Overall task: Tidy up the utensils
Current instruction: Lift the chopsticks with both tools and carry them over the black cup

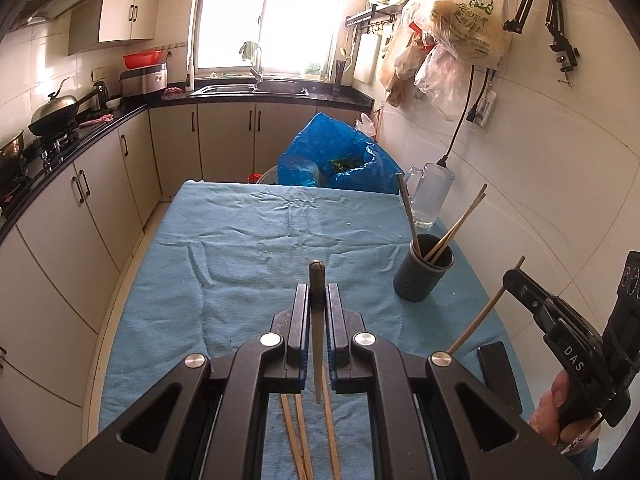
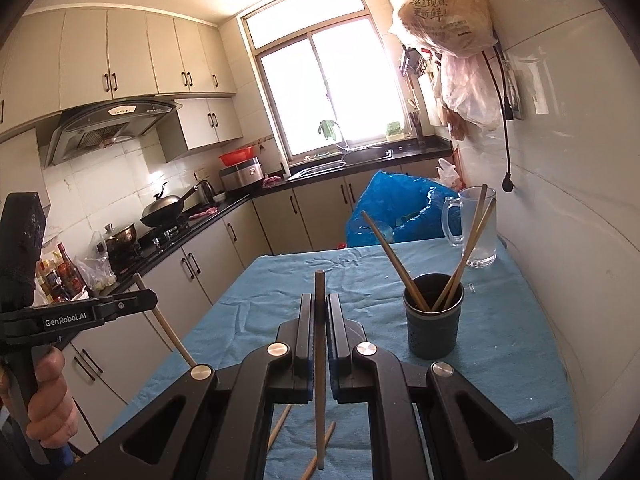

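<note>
Utensil holder (image 2: 434, 320) on tabletop (image 1: 248, 248): three chopsticks already in. Left tongs (image 1: 318, 300) clenched on one chopstick (image 1: 317, 320); right tongs (image 2: 319, 312) clenched on another chopstick (image 2: 319, 360). Loose chopsticks (image 1: 304, 436) lying on the cloth remain, by my estimate about half done.
</note>
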### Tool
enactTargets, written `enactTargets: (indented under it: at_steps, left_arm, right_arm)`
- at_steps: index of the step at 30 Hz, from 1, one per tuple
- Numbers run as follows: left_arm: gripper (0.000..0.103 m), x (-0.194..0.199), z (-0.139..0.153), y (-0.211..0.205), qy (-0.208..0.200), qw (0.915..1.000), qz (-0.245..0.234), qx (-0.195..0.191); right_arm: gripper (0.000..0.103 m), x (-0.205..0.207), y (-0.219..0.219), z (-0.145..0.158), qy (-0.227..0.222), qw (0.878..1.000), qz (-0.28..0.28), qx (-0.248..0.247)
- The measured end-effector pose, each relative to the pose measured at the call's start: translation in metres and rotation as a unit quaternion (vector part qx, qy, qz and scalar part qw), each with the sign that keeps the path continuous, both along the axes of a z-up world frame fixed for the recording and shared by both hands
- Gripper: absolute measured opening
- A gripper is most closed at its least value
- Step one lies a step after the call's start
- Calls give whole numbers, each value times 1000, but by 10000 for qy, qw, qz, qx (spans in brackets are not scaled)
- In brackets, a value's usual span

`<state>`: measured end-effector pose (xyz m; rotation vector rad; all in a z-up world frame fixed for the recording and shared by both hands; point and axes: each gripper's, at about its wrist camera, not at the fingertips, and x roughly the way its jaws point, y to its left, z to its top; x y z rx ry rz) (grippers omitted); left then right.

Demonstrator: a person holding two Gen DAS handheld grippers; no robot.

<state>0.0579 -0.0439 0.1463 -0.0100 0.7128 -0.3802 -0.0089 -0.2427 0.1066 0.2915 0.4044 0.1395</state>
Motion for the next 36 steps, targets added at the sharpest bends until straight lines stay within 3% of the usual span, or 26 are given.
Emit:
enactTargets:
  at_steps: [36]
  left_arm:
    - [7, 9, 2, -38, 28, 9993, -226, 283]
  right_arm:
    - [6, -5, -31, 15, -178, 9996, -179, 79]
